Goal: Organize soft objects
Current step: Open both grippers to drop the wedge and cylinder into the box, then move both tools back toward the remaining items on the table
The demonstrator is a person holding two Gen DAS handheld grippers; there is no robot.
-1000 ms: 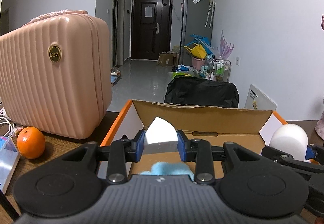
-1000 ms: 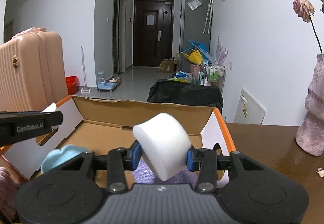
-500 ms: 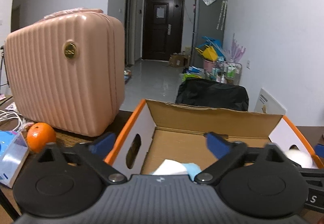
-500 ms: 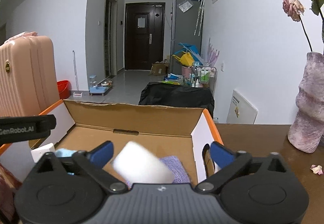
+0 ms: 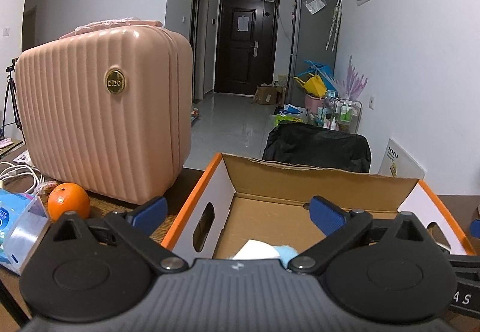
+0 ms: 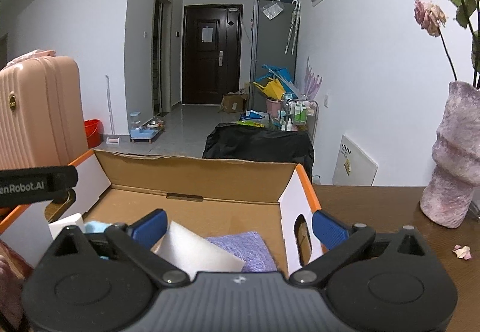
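Both foam pieces had left the jaws since a second earlier and lay in the open cardboard box with orange rims [image 5: 192, 209].

Left wrist view: left hand-held gripper [image 5: 237, 210] stood released, jaws spread wide, nothing between them. Its blue pads sat either side of the box's near-left wall. White foam wedge [image 5: 255, 249] rested on the box floor, touching a pale blue fluffy piece [image 5: 286, 254]; both were cut off by the gripper body, so shape and full extent could not be read. Ribbed pink hard-shell case [image 5: 102, 128] and round orange fruit [image 5: 68, 201] stood on the dark wooden surface [image 5: 105, 206], left of the box.

Right wrist view: right hand-held gripper [image 6: 238, 228] also released, jaws wide, empty. White foam block [image 6: 195, 254] lay tilted in the box, leaning on a lilac knitted cloth [image 6: 246, 248]. Lower half of each was hidden behind the gripper. Textured pink vase [image 6: 453, 173] stood well apart, right.

Handling judgement: foam looked light and squashy, likely springing back; take hold across the flat faces with gentle closure. Cloth limp; pinch an edge fold.
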